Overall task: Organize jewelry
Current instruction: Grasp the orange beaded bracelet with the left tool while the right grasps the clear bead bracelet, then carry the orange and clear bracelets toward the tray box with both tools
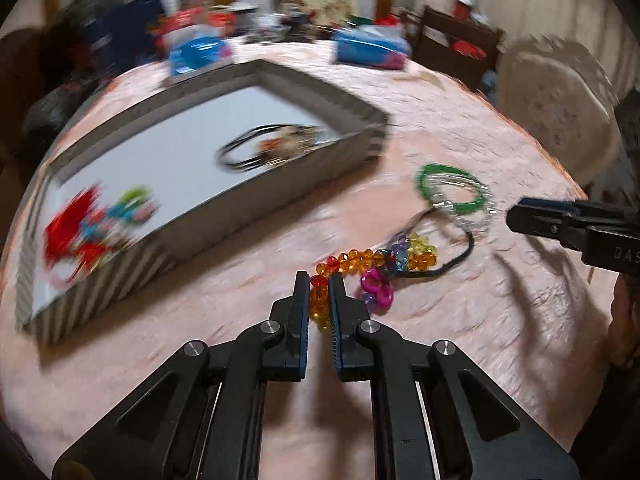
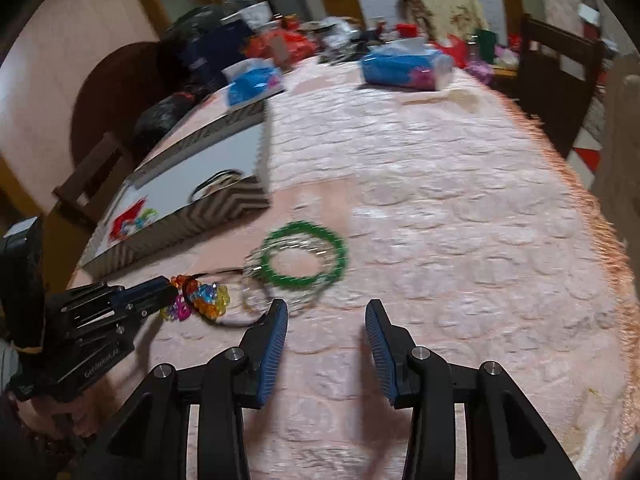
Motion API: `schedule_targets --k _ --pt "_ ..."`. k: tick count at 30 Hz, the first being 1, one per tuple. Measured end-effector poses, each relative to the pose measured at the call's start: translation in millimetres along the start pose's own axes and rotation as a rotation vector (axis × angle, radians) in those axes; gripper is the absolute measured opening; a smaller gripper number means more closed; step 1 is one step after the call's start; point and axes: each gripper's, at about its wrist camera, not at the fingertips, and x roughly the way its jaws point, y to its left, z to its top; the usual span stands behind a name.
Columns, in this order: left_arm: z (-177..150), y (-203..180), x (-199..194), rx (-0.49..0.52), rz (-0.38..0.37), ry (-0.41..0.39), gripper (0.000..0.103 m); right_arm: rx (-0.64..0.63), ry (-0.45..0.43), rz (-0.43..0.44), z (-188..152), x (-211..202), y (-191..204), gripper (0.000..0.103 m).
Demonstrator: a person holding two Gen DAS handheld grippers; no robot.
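Observation:
My left gripper is shut on a string of orange beads that belongs to a heap of coloured bead jewelry with a pink link and a black cord on the pink tablecloth. Beyond the heap lie a green bracelet and a clear bead bracelet. In the right wrist view my right gripper stands open just short of the green bracelet, with nothing between its fingers. The left gripper shows there at the bead heap.
A shallow zigzag-patterned box lies to the left, holding a black cord necklace and red and coloured pieces. Blue tissue packs and clutter crowd the far end. The fringed table edge runs down the right; chairs stand around.

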Motion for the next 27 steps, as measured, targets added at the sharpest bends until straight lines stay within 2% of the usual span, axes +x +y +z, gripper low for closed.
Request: schedule_targets --k 3,6,10,13,14,17,18,21,24,27 --pt "-12.3 17.5 -9.2 -0.069 -0.003 -0.009 0.008 -0.015 0.008 -0.005 2.7 10.1 4.4 0.039" --pt "-18.7 21.6 -13.5 -0.085 -0.003 -0.017 0.008 0.015 0.009 0.039 5.7 19.5 3.3 0.039" --pt "-17.4 21.0 -13.3 -0.093 0.0 -0.014 0.008 -0.012 -0.016 0.026 10.5 26.4 7.3 0.039" --pt "-17.9 19.6 -14.1 -0.086 0.007 -0.014 0.008 -0.023 -0.032 -0.007 11.3 27.8 5.3 0.025" --pt "-17.9 19.4 -14.0 -0.087 0.008 -0.014 0.008 -0.027 -0.034 -0.023 11.0 27.9 4.4 0.017" --pt "-17.8 18.8 -14.0 -0.089 0.005 -0.014 0.009 -0.072 -0.033 -0.076 9.8 27.0 8.3 0.008" --pt "-18.2 19.1 -14.4 -0.089 0.005 -0.014 0.009 -0.086 -0.032 -0.104 8.7 26.0 10.4 0.007" --pt "-18.0 19.5 -14.3 -0.09 0.004 -0.014 0.009 -0.046 -0.077 -0.117 5.4 8.3 5.2 0.007" --pt "-17.5 20.3 -14.0 -0.096 -0.006 -0.013 0.009 -0.005 -0.135 -0.099 2.9 -14.5 0.7 0.007" --pt "-17.6 20.8 -14.3 -0.099 -0.014 -0.013 0.01 0.04 -0.158 -0.085 -1.2 -26.6 -3.3 0.007"
